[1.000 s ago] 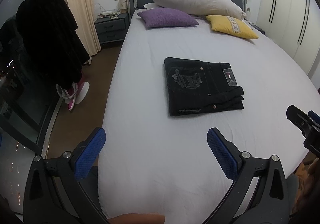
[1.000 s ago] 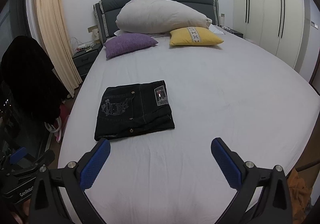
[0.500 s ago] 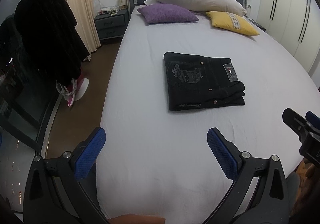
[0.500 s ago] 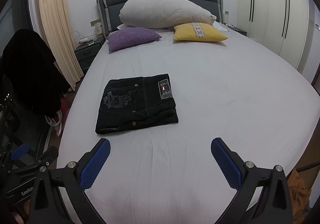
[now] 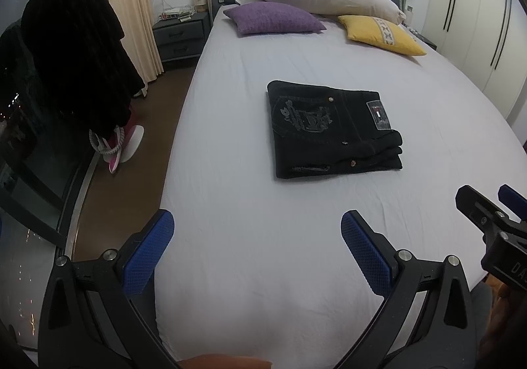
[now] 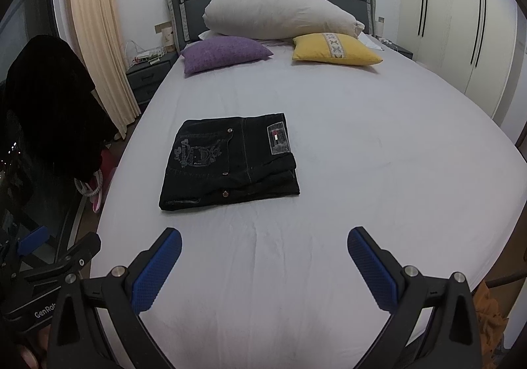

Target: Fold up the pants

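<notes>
We hold the left gripper and right gripper wide apart and empty, well back from the black jeans, which lie folded compactly on the bed sheet, so folding looks finished.

Our left gripper hangs over the white bedsheet with its blue-padded jaws spread wide, gripping nothing. Ahead of the jaws, well apart, lies the folded black denim pants. Our right gripper shows beside our right jaw.
</notes>
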The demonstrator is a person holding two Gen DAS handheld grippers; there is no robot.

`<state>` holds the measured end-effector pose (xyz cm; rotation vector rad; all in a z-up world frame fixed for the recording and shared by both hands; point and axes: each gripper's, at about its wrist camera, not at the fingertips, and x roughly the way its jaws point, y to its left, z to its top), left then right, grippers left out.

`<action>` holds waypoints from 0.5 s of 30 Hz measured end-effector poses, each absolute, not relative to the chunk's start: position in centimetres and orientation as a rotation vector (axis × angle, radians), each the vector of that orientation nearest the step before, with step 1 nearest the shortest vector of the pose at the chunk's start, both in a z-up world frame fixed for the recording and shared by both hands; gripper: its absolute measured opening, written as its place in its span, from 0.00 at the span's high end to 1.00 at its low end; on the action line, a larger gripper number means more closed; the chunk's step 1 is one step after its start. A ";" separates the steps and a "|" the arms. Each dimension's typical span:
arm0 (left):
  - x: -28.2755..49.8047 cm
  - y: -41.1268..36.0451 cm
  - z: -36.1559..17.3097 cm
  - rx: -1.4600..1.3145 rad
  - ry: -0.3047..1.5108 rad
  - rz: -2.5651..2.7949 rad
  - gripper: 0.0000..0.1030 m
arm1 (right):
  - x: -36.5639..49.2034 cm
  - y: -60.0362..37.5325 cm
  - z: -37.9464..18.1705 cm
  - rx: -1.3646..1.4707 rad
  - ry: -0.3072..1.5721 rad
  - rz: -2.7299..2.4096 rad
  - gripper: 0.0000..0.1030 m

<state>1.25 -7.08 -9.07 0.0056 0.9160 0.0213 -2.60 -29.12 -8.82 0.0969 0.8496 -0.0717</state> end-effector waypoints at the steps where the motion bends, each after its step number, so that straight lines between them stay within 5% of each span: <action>1: 1.3 -7.1 -9.1 0.006 0.917 0.021 0.00 | -2.6 -29.1 -8.8 0.096 0.851 -0.071 0.00; 15: 1.6 -7.0 -9.6 0.008 0.932 0.019 0.00 | -2.3 -28.6 -9.4 0.093 0.873 -0.064 0.00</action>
